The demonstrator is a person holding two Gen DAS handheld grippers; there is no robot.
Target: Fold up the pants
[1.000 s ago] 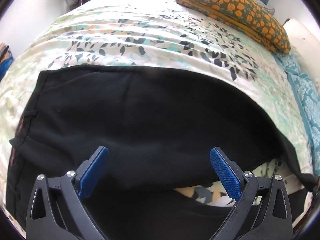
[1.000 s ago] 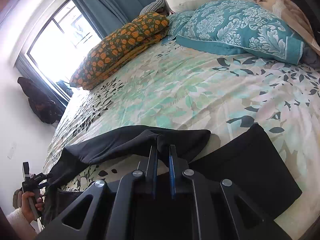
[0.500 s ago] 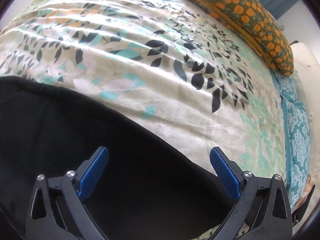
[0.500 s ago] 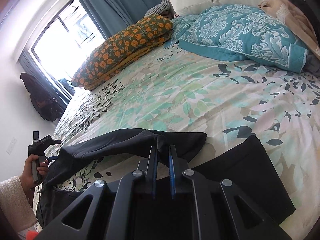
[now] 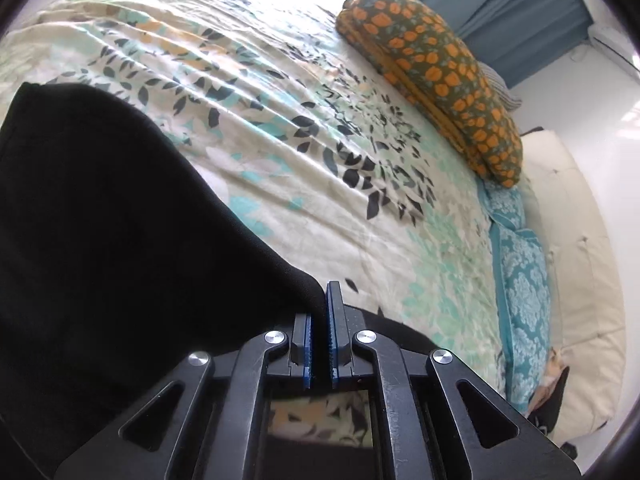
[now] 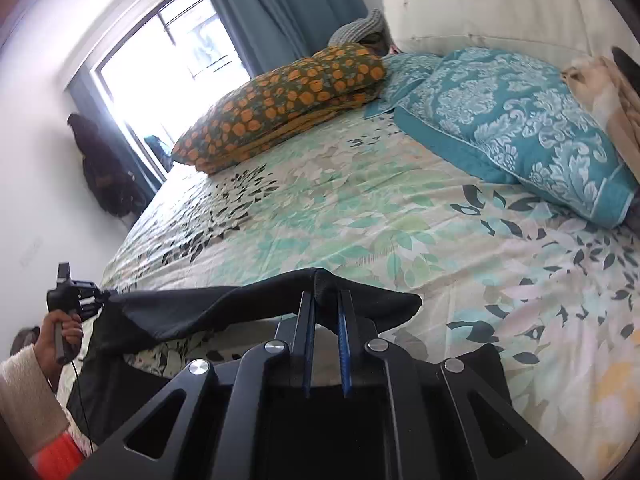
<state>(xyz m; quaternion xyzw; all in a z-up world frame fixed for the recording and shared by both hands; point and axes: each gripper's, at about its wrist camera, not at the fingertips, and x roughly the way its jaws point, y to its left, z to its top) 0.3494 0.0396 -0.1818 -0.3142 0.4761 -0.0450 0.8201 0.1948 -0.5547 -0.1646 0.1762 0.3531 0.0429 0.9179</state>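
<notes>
Black pants point(image 5: 120, 240) lie on a floral bedspread point(image 5: 320, 128). My left gripper point(image 5: 322, 308) has its jaws closing on the pants' right edge, and the blue pads point(image 5: 334, 320) pinch the fabric. In the right wrist view, my right gripper point(image 6: 324, 308) is shut on a raised fold of the pants point(image 6: 200, 312). That fold stretches in a lifted band leftward to the left gripper point(image 6: 80, 294), held by a hand point(image 6: 60, 332) at the bed's left edge. More of the pants lies flat below the right gripper.
An orange-dotted pillow point(image 6: 288, 96) and a teal patterned pillow point(image 6: 520, 128) lie at the bed's head, against a cream headboard point(image 6: 480, 4). A window point(image 6: 168, 64) with blue curtains and a dark bag point(image 6: 104, 168) on the wall stand beyond the bed.
My left gripper, open over the pants before, has closed on their edge and its view has swung toward the pillows. The right gripper has risen a little, still holding its fold.
</notes>
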